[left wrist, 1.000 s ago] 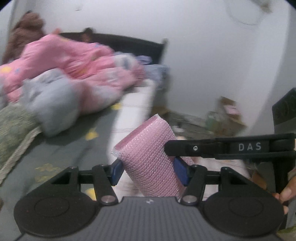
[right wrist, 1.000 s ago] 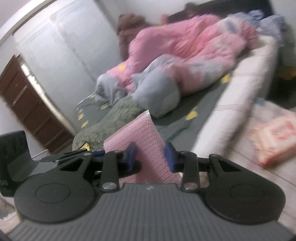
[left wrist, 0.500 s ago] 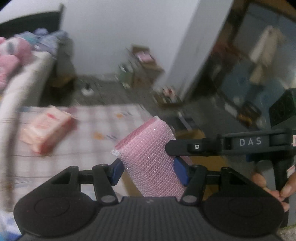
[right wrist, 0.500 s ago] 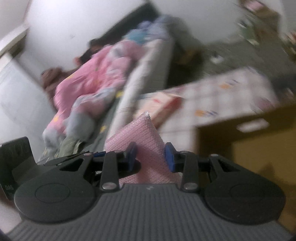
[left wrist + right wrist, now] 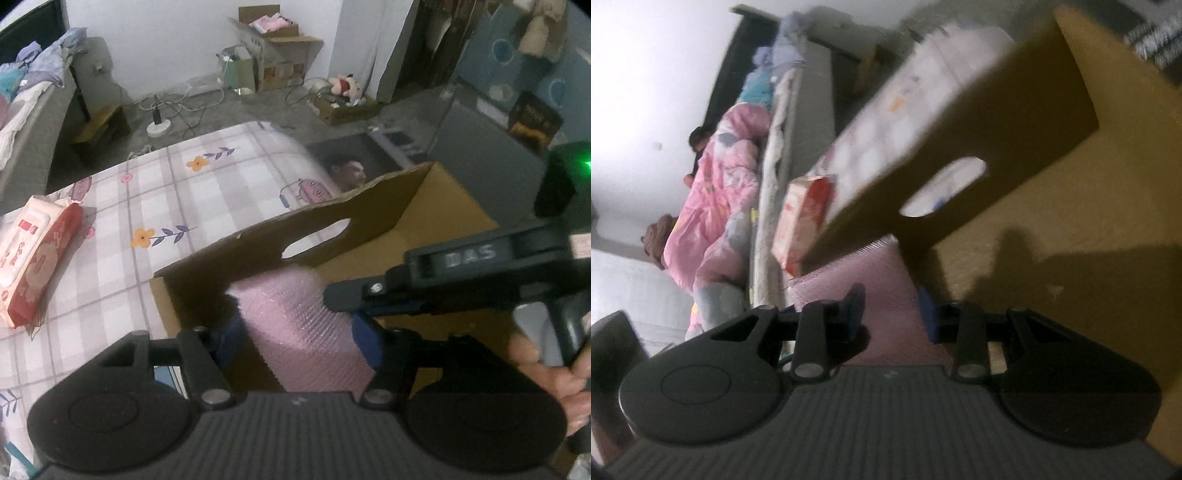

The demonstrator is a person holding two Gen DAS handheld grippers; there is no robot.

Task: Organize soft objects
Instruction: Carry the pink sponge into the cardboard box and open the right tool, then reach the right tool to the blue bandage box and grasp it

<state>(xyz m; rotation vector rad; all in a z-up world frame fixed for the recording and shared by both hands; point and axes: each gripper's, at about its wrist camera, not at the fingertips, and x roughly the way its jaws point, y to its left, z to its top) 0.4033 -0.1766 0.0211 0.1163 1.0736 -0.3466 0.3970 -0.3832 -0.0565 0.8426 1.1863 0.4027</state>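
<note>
You are holding the pink bubble-wrap pad (image 5: 303,332) over the open cardboard box (image 5: 354,218), just inside its near wall with the cut-out handle. Your left gripper (image 5: 299,339) has just been opening, with the pad between its blue fingers (image 5: 364,341); whether they are still pressing is hard to tell through the blur. Your right gripper (image 5: 892,314) is pinching the same pad narrowly. A wet-wipes pack (image 5: 33,254) is lying at the left edge of the checked floor mat (image 5: 177,192).

Left tool (image 5: 295,332) around pink bubble wrap (image 5: 299,332), jaws just widening, over cardboard box (image 5: 332,218)
</note>
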